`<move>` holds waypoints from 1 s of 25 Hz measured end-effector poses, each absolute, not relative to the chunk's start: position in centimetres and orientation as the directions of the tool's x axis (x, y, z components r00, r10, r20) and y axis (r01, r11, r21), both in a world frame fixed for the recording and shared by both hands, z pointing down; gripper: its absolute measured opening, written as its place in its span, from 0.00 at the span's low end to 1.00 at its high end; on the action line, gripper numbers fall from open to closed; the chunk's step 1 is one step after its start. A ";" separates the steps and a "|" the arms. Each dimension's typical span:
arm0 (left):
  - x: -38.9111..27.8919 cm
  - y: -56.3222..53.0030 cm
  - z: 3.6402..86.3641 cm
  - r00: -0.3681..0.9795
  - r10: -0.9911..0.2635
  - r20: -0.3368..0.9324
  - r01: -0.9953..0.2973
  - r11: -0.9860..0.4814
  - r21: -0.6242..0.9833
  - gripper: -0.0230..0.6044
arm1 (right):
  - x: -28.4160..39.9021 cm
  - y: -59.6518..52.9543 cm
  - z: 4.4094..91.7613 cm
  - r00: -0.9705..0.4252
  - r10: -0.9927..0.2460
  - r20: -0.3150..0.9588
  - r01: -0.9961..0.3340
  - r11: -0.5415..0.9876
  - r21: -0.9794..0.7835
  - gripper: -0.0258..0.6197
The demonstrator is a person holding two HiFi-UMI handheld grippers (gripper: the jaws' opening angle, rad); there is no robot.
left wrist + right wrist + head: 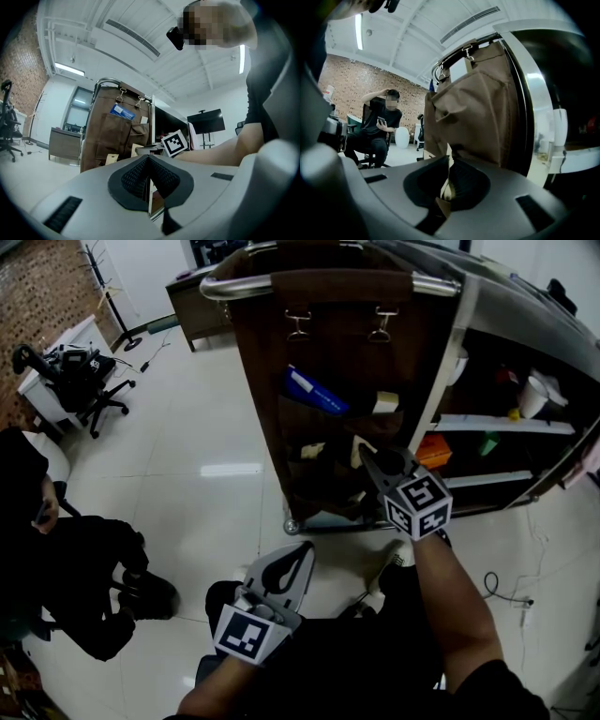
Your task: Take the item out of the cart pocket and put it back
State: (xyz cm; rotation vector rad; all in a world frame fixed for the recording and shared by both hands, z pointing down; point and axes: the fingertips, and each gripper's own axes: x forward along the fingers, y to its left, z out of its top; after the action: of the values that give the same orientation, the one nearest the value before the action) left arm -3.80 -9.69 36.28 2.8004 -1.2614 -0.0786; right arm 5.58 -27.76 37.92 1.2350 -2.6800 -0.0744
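A brown fabric organiser [333, 362] with several pockets hangs from the cart's rail [328, 282]. My right gripper [366, 454] is at a lower pocket, shut on a thin cream, card-like item [357, 446]. In the right gripper view that item [447, 186] is pinched edge-on between the pads, with the brown pocket fabric [478, 117] just ahead. An upper pocket holds a blue packet [314, 392], and a cream piece [385, 402] sits in the pocket beside it. My left gripper [306, 549] hangs low in front of the cart, shut and holding nothing [149, 161].
The cart's shelves [502, 426] on the right hold an orange box [434, 451] and a white cup [534, 395]. A person in black [66, 559] sits at the left. An office chair [94, 385] and desk stand at the far left. A cable [506, 592] lies on the floor.
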 end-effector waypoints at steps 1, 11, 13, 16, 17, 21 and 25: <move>-3.8 -9.7 36.3 0.662 -0.750 -0.019 -0.746 -0.661 0.084 0.04 | 5.5 -27.9 38.3 -0.635 -0.756 0.161 -0.748 0.653 0.120 0.07; -3.8 -9.6 36.7 0.666 -0.746 -0.009 -0.743 -0.664 0.089 0.03 | 4.4 -28.8 43.5 -0.626 -0.723 0.292 -0.733 0.674 0.096 0.08; -3.8 -9.6 36.7 0.665 -0.747 -0.009 -0.743 -0.663 0.091 0.03 | 4.3 -28.8 43.8 -0.631 -0.718 0.294 -0.731 0.677 0.084 0.09; -3.8 -9.6 36.7 0.664 -0.747 -0.010 -0.744 -0.662 0.093 0.04 | 4.3 -28.9 43.8 -0.630 -0.719 0.293 -0.732 0.676 0.084 0.09; -3.8 -9.6 36.7 0.664 -0.747 -0.010 -0.744 -0.662 0.093 0.03 | 4.3 -28.9 43.8 -0.630 -0.719 0.292 -0.733 0.675 0.083 0.09; -3.7 -9.6 36.8 0.668 -0.744 -0.007 -0.741 -0.666 0.093 0.04 | 4.3 -28.8 43.8 -0.647 -0.702 0.298 -0.724 0.688 0.050 0.12; -3.5 -9.5 36.9 0.674 -0.738 -0.003 -0.735 -0.671 0.097 0.03 | 5.0 -28.7 42.9 -0.623 -0.727 0.289 -0.741 0.666 0.079 0.17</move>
State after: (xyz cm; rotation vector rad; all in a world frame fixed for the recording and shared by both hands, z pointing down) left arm -3.46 -9.45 36.95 2.7941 -1.2319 -0.0642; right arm 4.98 -28.68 42.93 1.1716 -2.5875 0.0693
